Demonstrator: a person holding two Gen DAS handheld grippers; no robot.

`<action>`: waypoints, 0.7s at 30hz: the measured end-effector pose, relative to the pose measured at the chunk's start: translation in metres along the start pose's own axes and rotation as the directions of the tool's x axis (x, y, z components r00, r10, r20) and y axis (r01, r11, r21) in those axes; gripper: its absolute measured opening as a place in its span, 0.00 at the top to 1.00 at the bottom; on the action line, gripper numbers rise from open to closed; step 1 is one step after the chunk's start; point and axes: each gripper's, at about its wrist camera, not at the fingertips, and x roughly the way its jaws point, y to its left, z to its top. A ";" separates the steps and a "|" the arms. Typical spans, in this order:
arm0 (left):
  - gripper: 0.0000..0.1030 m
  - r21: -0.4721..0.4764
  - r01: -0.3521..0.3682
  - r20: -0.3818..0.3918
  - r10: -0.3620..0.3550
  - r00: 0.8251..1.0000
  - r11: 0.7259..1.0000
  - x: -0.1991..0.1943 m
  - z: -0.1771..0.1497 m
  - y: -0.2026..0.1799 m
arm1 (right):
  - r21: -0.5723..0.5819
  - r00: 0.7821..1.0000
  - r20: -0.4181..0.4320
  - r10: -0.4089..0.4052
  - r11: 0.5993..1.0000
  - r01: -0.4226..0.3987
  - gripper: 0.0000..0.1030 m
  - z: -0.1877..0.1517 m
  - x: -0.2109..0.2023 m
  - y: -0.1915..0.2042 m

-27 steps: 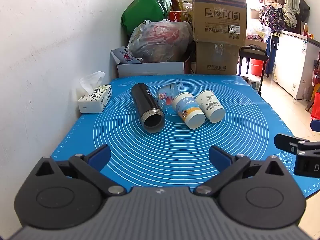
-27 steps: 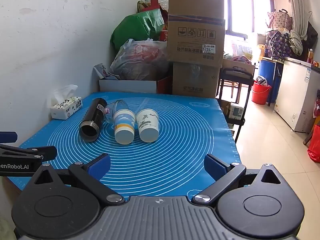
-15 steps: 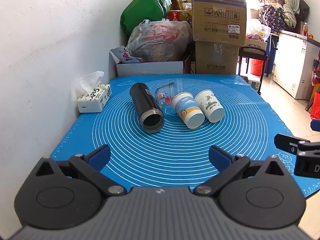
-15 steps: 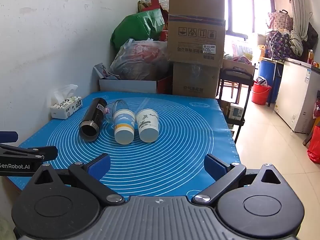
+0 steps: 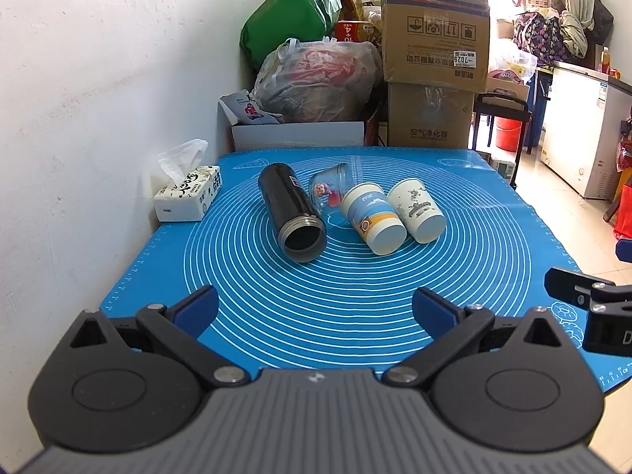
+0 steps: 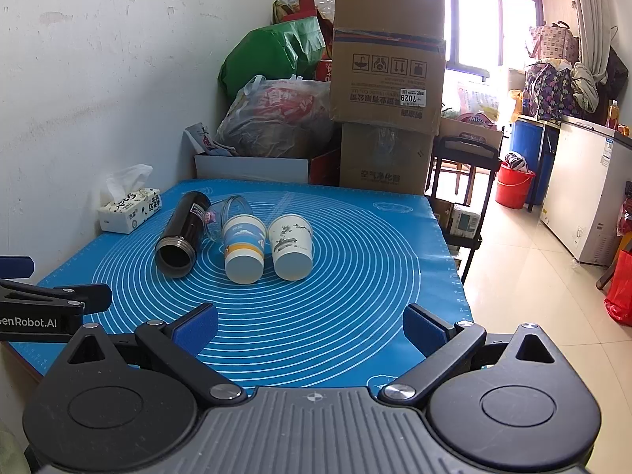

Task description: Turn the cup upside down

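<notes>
Fingers (image 5: 196,308) of both grippers spread wide, empty, four cups lying toppled at twelve o'clock on blue-matted bench (image 5: 355,296)

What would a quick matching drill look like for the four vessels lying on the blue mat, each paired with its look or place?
Things:
1. black flask
2. glass jar
3. blue-banded paper cup
4. white paper cup

Descriptions:
A. clear, tucked behind the others
B. rightmost in the row
C. open mouth faces the cameras
D. between flask and white cup

Pairs: 1-C, 2-A, 3-D, 4-B
</notes>
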 end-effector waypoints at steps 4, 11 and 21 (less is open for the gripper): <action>0.00 -0.002 0.000 -0.004 0.000 1.000 1.000 0.001 -0.001 -0.001 | 0.001 1.000 0.000 -0.001 1.000 0.001 0.01 -0.001 0.000 0.000; 0.00 -0.004 0.000 -0.008 0.000 1.000 1.000 0.002 -0.002 -0.001 | -0.001 1.000 -0.002 -0.003 1.000 0.003 0.01 0.000 -0.001 0.001; 0.00 -0.003 -0.001 -0.008 0.001 1.000 1.000 0.002 -0.001 0.000 | 0.003 1.000 -0.004 -0.004 1.000 0.004 0.01 -0.006 0.003 -0.002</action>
